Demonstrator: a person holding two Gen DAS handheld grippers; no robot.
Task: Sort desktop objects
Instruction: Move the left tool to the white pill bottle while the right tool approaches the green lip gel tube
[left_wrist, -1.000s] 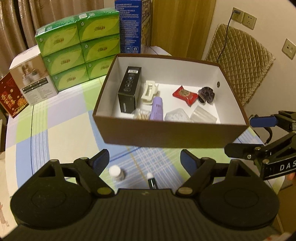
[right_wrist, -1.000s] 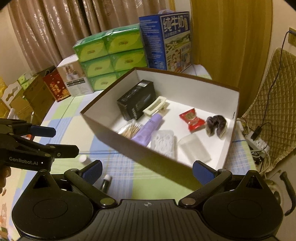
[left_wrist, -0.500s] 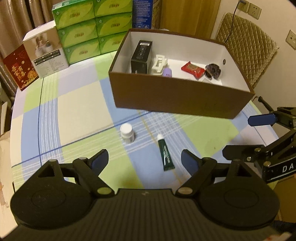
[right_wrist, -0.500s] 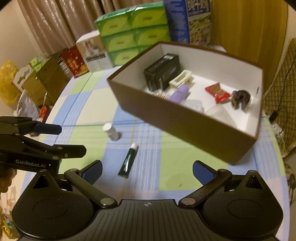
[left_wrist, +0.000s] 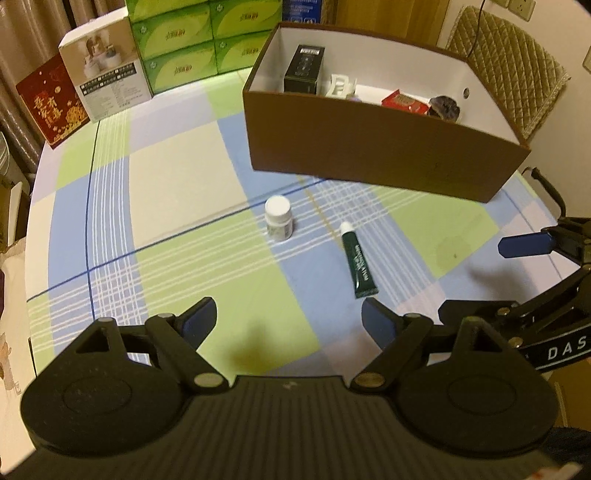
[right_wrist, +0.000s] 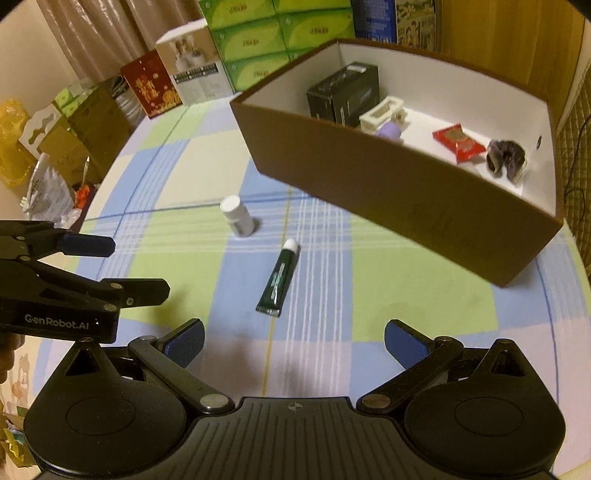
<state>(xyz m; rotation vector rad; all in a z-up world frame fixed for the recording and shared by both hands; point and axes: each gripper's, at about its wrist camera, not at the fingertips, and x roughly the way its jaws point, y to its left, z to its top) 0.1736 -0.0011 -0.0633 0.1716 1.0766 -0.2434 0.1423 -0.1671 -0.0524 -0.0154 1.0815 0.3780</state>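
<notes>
With both my left gripper (left_wrist: 289, 320) and right gripper (right_wrist: 293, 341) spread wide and empty above the white bottle (left_wrist: 279, 218) and green tube (left_wrist: 358, 265) lying short of the brown box (left_wrist: 369, 147), I risk toppling that upright bottle or colliding the grippers.

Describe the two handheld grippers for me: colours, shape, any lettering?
Both are matte black. The left gripper and right gripper each have two round housings, ribbed centre plate, linkage arms with brass-coloured pivot pins, and blue finger pads. Seen side-on, the left reads "GenRobot.AI" in white; the right shows white letters "DAS", cut off. No cables or sleeves show.
</notes>
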